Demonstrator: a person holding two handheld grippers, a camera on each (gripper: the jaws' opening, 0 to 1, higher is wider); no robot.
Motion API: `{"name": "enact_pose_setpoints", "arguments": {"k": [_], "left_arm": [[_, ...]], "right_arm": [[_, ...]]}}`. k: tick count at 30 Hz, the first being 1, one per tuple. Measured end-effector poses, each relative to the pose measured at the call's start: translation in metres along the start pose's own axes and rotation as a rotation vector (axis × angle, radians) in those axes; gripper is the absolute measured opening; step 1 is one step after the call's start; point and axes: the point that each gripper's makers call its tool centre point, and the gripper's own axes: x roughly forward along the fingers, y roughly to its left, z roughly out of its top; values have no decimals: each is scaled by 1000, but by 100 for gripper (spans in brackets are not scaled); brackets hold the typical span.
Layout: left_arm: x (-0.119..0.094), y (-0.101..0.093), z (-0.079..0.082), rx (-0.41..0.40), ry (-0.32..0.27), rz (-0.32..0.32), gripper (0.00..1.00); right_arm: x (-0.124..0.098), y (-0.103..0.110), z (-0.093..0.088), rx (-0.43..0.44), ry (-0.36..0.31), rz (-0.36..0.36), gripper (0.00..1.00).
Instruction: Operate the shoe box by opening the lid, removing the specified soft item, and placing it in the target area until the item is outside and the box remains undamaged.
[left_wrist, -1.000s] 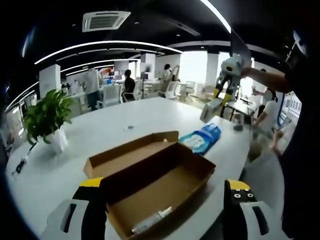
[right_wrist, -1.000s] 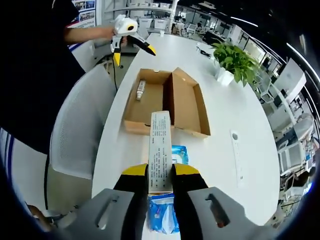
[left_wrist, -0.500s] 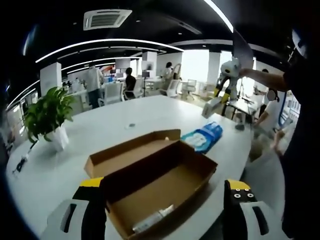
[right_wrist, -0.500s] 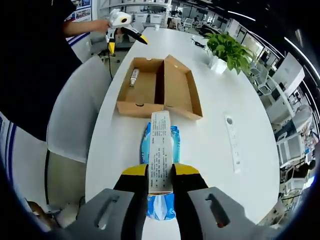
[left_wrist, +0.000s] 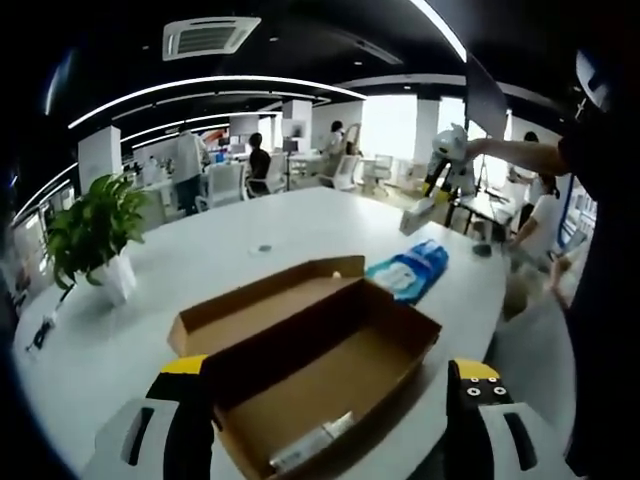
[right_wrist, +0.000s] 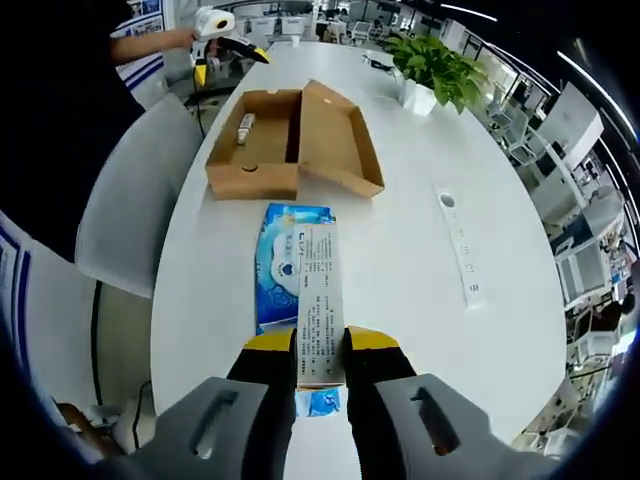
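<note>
Cardboard shoe box (right_wrist: 283, 140) lies open ahead; a long carton (right_wrist: 320, 300) is clamped by the right tongs (right_wrist: 320, 370), left tongs (left_wrist: 330, 400) spread wide.

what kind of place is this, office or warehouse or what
Most likely an open-plan office. A long white table holds the open shoe box and a potted plant; behind it are desks and office chairs with people working, under strip lights and a ceiling air vent.
</note>
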Motion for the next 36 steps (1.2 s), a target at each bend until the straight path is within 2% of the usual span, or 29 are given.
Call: {"name": "enact_pose_setpoints", "arguments": {"k": [5,15,36], "left_arm": [[3,1,-4,-6,17,2,98],[2,12,-3,1,4,26,99],[7,11,-22,-28,50,33,98]], "right_arm": [[9,-9,-14,13,11,0,15],[35,-25,-43,36,45,6,15],[77,-37,-89,70,108,20,15]]}}
